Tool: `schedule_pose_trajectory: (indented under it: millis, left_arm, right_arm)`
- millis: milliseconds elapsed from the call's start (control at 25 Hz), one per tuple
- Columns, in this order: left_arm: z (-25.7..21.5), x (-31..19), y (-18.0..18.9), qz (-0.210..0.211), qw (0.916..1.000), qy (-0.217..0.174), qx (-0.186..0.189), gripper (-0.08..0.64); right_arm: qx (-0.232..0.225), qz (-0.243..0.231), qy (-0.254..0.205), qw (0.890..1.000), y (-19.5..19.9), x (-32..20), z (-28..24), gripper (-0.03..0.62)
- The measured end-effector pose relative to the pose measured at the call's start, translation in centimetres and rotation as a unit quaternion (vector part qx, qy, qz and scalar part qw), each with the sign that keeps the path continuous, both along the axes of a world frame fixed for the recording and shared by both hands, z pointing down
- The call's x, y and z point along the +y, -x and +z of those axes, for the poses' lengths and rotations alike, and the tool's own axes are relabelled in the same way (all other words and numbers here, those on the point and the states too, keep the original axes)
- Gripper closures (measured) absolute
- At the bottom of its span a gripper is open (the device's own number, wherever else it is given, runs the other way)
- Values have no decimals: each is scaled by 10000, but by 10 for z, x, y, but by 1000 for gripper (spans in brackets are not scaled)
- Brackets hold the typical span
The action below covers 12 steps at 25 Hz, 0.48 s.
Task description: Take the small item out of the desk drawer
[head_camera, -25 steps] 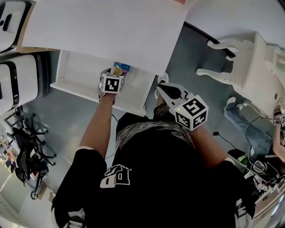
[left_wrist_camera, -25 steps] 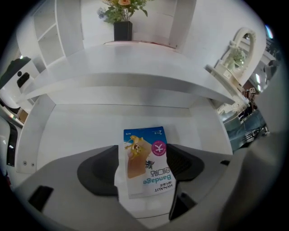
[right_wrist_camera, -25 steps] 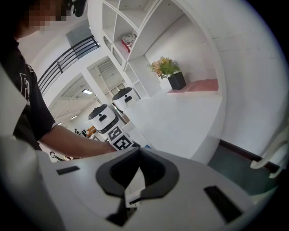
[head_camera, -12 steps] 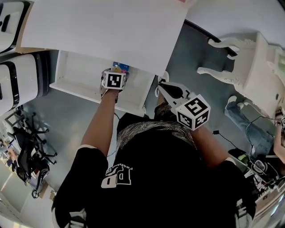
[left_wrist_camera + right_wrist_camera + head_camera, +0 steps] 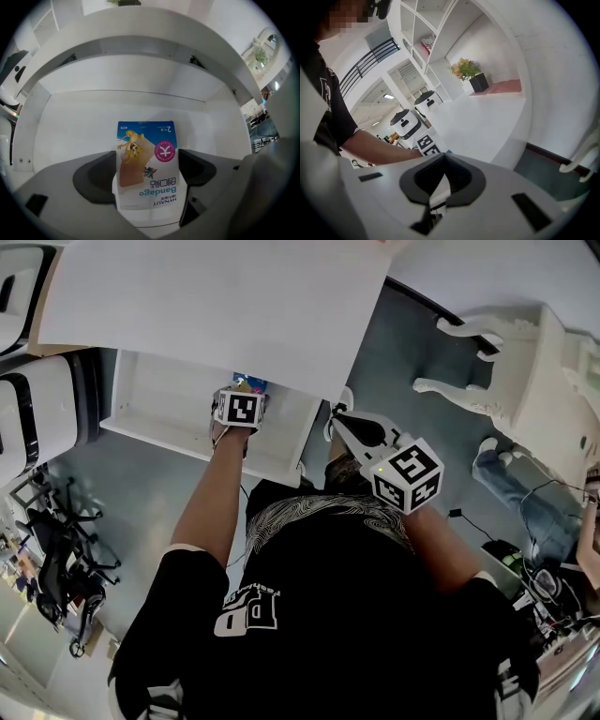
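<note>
Bandage packet [image 5: 147, 164] is lying flat in the drawer [image 5: 150, 395], so the left gripper [image 5: 149, 174] points straight down, fingers [image 5: 96, 180] just opened wide either side of it, no squeeze yet, while the right gripper [image 5: 442, 190] sits clenched and empty at its 3 o'clock.

**Around the white carved chair**

A white carved chair [image 5: 525, 362] with curled legs stands on a grey-blue floor [image 5: 394, 362]. Just beside its base lie a person's legs in blue jeans [image 5: 525, 512]. Dark cables [image 5: 469, 526] trail over the floor a little further out on that same side. Well apart from the chair, at the far left edge of the head view, stand rounded white machines [image 5: 37, 418]. Black wheeled office chairs [image 5: 56, 540] are clustered below them. In the right gripper view, well away from the chair's legs, a potted plant [image 5: 469, 75] with yellow and pink flowers sits in a dark pot. White open shelving [image 5: 426, 28] rises beside it and holds a red item [image 5: 429, 43].
</note>
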State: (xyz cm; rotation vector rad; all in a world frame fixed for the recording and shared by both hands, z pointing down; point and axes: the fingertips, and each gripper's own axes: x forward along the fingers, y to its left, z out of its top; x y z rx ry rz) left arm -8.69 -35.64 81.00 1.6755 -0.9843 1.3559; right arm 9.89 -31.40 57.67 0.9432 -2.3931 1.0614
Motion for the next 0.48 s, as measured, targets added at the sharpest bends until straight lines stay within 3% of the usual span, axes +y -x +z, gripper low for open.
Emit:
schedule_pose_trajectory:
  millis: [480]
  left_arm:
    - [5, 0, 1, -26, 9998, 53, -212, 144]
  right_arm:
    - [-45, -11, 17, 10000, 0, -2, -4, 583]
